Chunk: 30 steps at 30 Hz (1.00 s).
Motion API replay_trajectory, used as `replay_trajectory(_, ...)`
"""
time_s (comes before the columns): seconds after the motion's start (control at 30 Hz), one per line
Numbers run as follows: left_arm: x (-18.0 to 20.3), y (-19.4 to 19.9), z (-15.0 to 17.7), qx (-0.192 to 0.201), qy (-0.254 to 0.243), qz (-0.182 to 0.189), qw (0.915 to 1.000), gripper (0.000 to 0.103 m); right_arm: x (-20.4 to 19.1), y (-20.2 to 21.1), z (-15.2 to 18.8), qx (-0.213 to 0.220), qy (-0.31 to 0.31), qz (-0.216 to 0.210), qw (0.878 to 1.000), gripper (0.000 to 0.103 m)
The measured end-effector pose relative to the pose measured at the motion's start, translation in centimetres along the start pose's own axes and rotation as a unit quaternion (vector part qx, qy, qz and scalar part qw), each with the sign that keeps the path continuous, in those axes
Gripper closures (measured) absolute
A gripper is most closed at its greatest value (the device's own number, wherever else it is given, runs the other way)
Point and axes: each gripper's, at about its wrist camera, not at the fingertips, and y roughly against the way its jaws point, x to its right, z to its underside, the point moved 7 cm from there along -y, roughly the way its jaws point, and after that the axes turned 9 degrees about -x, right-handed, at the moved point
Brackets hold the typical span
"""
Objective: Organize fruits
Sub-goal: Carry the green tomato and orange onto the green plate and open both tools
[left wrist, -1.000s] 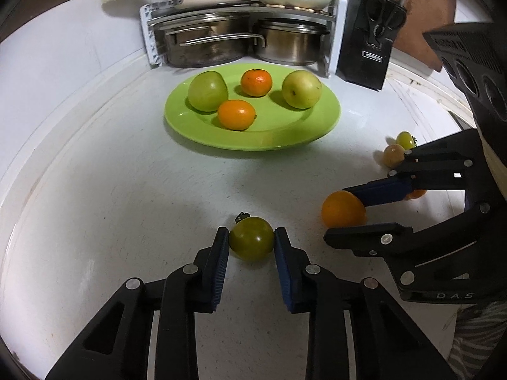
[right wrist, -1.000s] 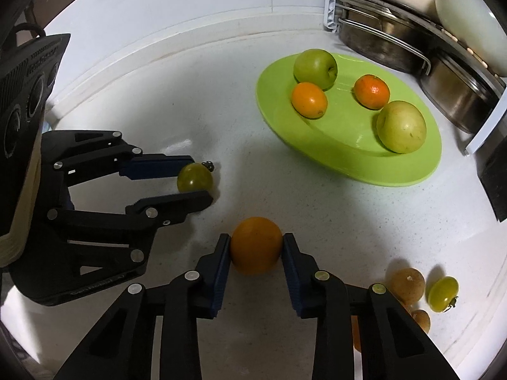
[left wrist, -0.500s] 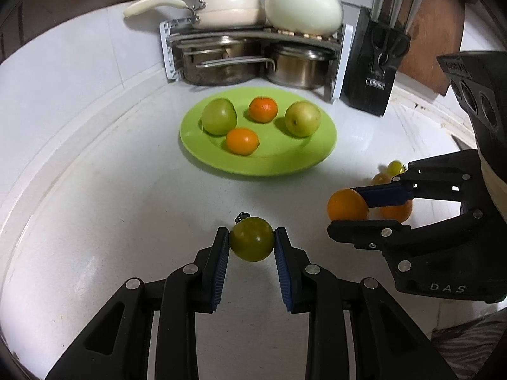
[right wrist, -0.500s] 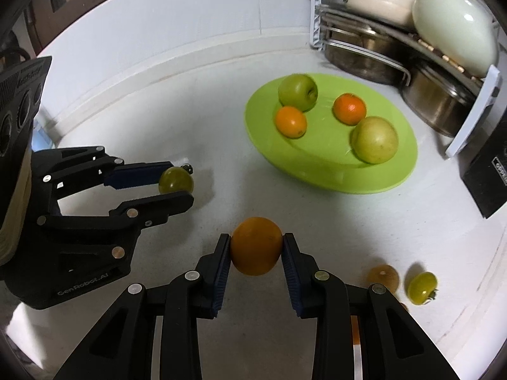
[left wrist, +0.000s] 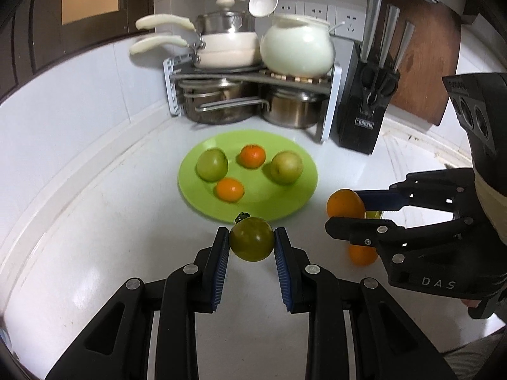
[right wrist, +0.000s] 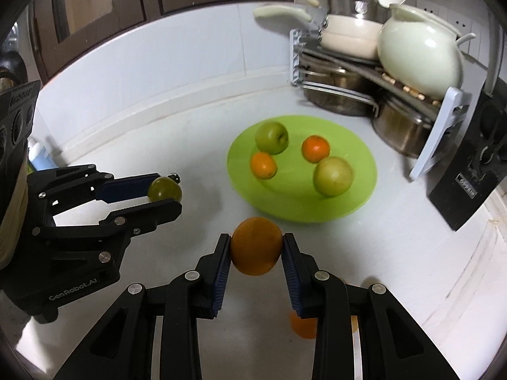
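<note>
since four fruits already sit on the green plate (left wrist: pixel 304 202) ahead of both tools, we're maybe halfway. our left gripper (left wrist: pixel 252 243) is clamped on a green tomato (left wrist: pixel 251 242), our right gripper (right wrist: pixel 256 246) on an orange (right wrist: pixel 256 245), both lifted. a few loose fruits wait below the right one.

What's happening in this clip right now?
A person with two handheld grippers is sorting fruit. The left gripper grips a green tomato; the right gripper grips an orange. Both are lifted near the green plate, which holds four fruits already. Another orange fruit sits on the counter.
</note>
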Motion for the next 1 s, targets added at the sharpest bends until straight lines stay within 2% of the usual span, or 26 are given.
replay_trajectory(0.5,0.2,-0.3,-5.8,0.029,0.011,-0.014,0.9994,0.074,3.9,2.0,-4.9,0.046,-0.008,0.033,0.998,0.07)
replay_trajectory(0.73,0.0,-1.7,-8.6,0.029,0.014,-0.016,0.9993,0.074,5.9,1.8,-7.6,0.059,-0.01,0.044,0.997,0.07)
replay_trajectory(1.0,-1.3,-5.0,-11.2,0.01,0.014,-0.013,0.9998,0.074,7.8,-0.3,-9.5,0.049,-0.018,0.048,0.997,0.07)
